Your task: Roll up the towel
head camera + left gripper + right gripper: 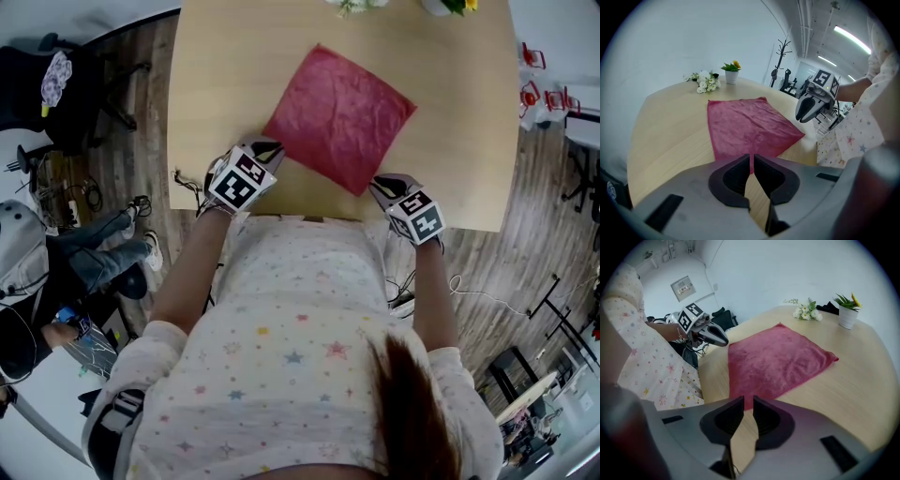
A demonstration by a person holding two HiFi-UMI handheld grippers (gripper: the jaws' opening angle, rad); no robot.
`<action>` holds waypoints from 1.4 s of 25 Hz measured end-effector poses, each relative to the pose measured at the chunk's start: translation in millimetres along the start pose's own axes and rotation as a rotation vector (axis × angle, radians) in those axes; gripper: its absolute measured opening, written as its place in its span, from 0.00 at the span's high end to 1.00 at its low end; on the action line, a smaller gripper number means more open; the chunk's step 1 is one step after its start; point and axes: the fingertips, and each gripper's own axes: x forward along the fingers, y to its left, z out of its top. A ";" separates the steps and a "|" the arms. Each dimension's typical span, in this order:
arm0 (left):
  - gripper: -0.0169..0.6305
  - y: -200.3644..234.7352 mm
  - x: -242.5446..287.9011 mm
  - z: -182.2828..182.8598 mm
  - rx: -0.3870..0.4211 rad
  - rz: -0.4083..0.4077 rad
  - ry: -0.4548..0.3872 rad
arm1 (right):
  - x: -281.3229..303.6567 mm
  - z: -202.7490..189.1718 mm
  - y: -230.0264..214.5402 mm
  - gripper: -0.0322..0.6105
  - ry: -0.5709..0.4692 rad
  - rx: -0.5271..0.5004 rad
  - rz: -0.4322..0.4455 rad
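Note:
A red towel (339, 117) lies flat and unrolled on the wooden table (216, 84), turned cornerwise toward me. My left gripper (267, 150) hovers at the towel's near-left edge, jaws together and empty. In the left gripper view its tips (752, 157) sit just short of the towel (745, 124). My right gripper (382, 185) is at the towel's nearest corner. In its own view the jaws (748, 399) stand nearly together with only a slit, nothing between them, and the towel (776, 357) lies just ahead. Each gripper shows in the other's view: right gripper (801, 116), left gripper (724, 341).
White flowers (705, 82) and a small potted plant (732, 72) stand at the table's far edge. The near table edge runs right under both grippers. A seated person (84, 262) and cables are on the floor to the left, chairs (539, 89) to the right.

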 end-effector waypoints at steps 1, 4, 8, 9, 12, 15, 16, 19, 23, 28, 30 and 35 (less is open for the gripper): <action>0.95 -1.5 0.3 -1.5 0.001 -0.005 -0.003 | 0.0 1.2 0.3 0.86 -0.001 -0.002 -0.007; 0.95 -6.1 2.7 4.4 0.017 -0.013 -0.027 | -1.2 2.2 -2.8 0.86 0.009 -0.022 -0.022; 0.95 -12.7 7.5 22.7 0.023 0.002 -0.077 | -3.0 3.6 -9.0 0.86 0.021 -0.091 0.008; 0.95 -16.8 9.2 24.8 0.016 0.009 -0.089 | -2.6 2.6 -8.3 0.86 0.029 -0.120 0.022; 0.95 -30.9 11.9 29.8 0.013 0.040 -0.121 | -0.4 1.7 -2.9 0.86 0.043 -0.219 0.061; 0.94 -46.6 15.8 33.0 0.014 0.071 -0.161 | 0.6 3.3 3.6 0.86 0.037 -0.303 0.106; 0.94 -53.7 18.3 33.7 0.003 0.073 -0.178 | 0.5 3.4 4.8 0.85 0.034 -0.334 0.123; 0.88 -78.6 29.7 37.4 0.005 0.056 -0.202 | -0.4 0.7 4.5 0.85 0.024 -0.428 0.152; 0.81 -108.7 46.4 42.7 0.055 0.038 -0.196 | 2.5 -5.4 2.1 0.83 0.013 -0.581 0.173; 0.78 -130.8 67.0 43.2 0.121 0.030 -0.165 | 11.6 -6.5 9.0 0.79 0.022 -0.764 0.229; 0.78 -136.2 73.4 42.2 0.142 0.025 -0.159 | 16.3 -9.9 11.9 0.79 0.035 -0.834 0.238; 0.78 -143.9 88.3 35.0 0.230 0.035 -0.096 | 24.8 -19.6 13.8 0.79 0.067 -0.900 0.251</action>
